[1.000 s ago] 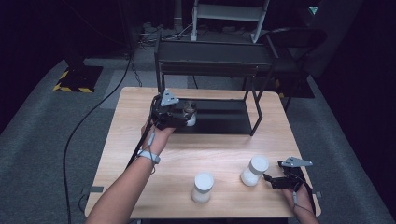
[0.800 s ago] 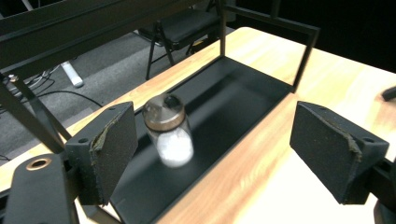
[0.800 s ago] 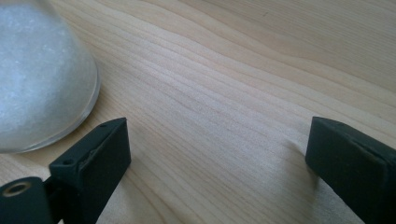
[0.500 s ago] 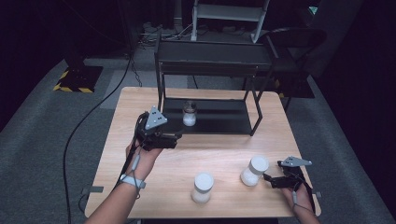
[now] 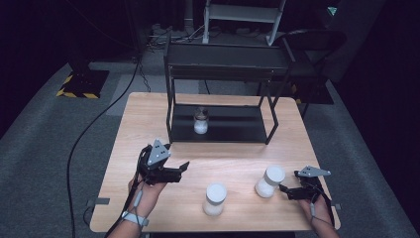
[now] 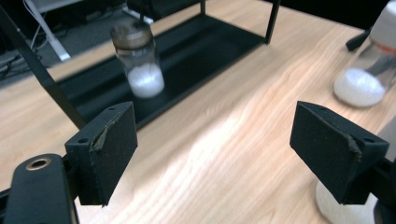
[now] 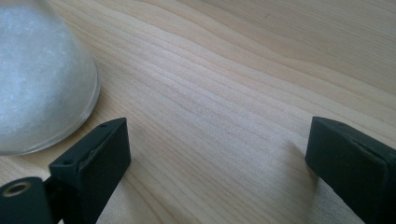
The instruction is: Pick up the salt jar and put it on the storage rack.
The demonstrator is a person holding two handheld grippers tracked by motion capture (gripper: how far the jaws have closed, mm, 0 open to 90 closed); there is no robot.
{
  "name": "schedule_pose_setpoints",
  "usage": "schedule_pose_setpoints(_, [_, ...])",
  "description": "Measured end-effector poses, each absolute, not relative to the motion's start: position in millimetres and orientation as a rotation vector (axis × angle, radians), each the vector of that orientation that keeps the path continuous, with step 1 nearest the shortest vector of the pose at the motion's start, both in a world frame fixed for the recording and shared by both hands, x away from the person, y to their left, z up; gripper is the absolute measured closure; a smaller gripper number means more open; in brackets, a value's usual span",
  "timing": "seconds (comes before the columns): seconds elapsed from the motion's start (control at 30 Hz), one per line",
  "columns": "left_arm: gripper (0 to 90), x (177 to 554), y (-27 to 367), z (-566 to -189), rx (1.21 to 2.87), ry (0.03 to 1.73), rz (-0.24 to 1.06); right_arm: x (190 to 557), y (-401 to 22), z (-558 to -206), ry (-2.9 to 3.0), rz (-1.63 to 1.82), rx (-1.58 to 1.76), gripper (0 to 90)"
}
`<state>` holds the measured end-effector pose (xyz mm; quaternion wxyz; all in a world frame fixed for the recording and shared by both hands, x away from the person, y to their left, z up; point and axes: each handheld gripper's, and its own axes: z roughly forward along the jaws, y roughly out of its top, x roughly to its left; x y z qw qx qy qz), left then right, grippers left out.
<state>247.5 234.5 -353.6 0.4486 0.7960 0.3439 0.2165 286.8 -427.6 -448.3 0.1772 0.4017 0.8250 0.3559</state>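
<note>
A small glass jar [image 5: 200, 120] [image 6: 140, 60] with white powder stands on the lower shelf of a black rack [image 5: 225, 52]. My left gripper [image 5: 185, 166] [image 6: 224, 154] hovers over the near-left tabletop, well clear of the rack, open with nothing between its pads. Two white-capped jars of powder stand near the front: one in the middle [image 5: 215, 198] and one to the right [image 5: 270, 180] [image 7: 37, 79]. My right gripper [image 5: 283, 189] [image 7: 219, 172] rests low on the wood just right of that jar, open, with bare table between its pads.
The wooden table [image 5: 148, 114] has its front edge close under both hands. The rack's legs [image 5: 270, 124] and its dark lower shelf [image 6: 196, 51] take up the back middle. A black cable [image 5: 94, 129] runs across the grey floor at the left.
My left gripper has drawn back from the jar on the rack's lower shelf toward the near-left of the table and sunk lower. The jar stays on the shelf. The right gripper has not moved.
</note>
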Motion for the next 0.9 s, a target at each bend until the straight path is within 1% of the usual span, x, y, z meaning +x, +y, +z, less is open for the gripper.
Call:
schedule_pose_setpoints(0.27, [14.8, 242.3, 238.1, -382.3, 2.01, 0.916, 0.518, 286.8, -427.6, -448.2, 2.335, 1.007, 1.137, 6.5])
schedule_pose_setpoints(0.43, [14.8, 240.3, 238.1, -396.9, 2.055, 0.95, 0.53, 286.8, -427.6, -448.2, 2.335, 1.007, 1.137, 6.5])
schedule_pose_setpoints(0.7, [14.3, 246.9, 239.7, -408.1, 2.108, 1.026, 0.474, 286.8, -427.6, -448.2, 2.335, 1.007, 1.137, 6.5])
schedule_pose_setpoints(0.9, [14.2, 248.5, 238.0, -418.3, 2.134, 1.041, 0.449, 286.8, -427.6, -448.2, 2.335, 1.007, 1.137, 6.5])
